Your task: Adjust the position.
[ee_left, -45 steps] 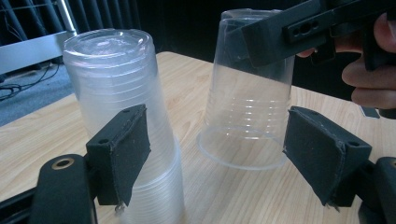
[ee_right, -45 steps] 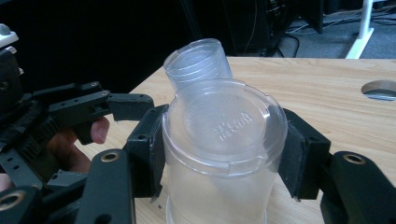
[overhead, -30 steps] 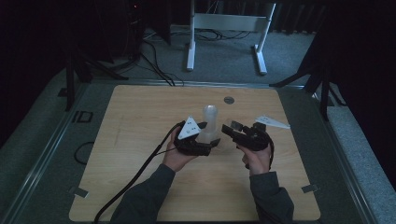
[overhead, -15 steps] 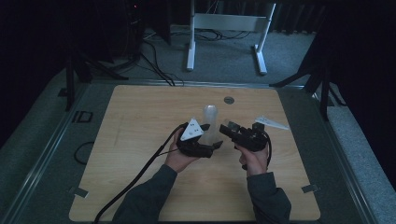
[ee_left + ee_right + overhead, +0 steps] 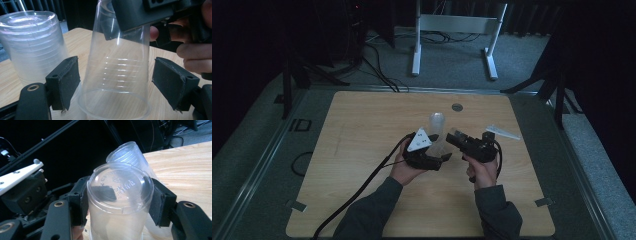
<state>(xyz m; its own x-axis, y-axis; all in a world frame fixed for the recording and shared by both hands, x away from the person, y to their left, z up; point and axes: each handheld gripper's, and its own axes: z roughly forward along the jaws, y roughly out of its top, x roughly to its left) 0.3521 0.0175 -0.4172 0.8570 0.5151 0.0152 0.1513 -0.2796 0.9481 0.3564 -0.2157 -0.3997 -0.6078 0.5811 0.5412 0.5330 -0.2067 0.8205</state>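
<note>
work: pulling one cup off a stack of cups, judged from the frames.
single cup: clear plastic cup [image 5: 117,75], upside down, base up, rim towards the bench; upper centre to lower centre of the left gripper view; centre of the right gripper view [image 5: 120,202].
right tool [image 5: 120,195]: pinching the single cup just under its base, pads pressed on both sides of the wall; its jaws enter the left gripper view from the upper right.
left tool [image 5: 115,82]: spread; jaws have just been opening a little, pads stand on either side of the single cup's wall, a gap shows at each side, no press.
stack: nested stack of clear plastic cups [image 5: 32,47], upside down, upper left of the left gripper view, just beside the single cup; behind it in the right gripper view [image 5: 130,151], tilted.
bench: light wooden bench [image 5: 362,130]; both tools sit close together at centre frame in the high view, left tool [image 5: 432,155], right tool [image 5: 462,140].
key relation: cup's long axis runs roughly upright, a bit tilted; right tool holds the base end, left tool brackets the lower wall near the rim. Right hand has the cup, so it is the one to carry it off; the left only has to clear.
risk: thin wall, may buckle under the pinch.
</note>
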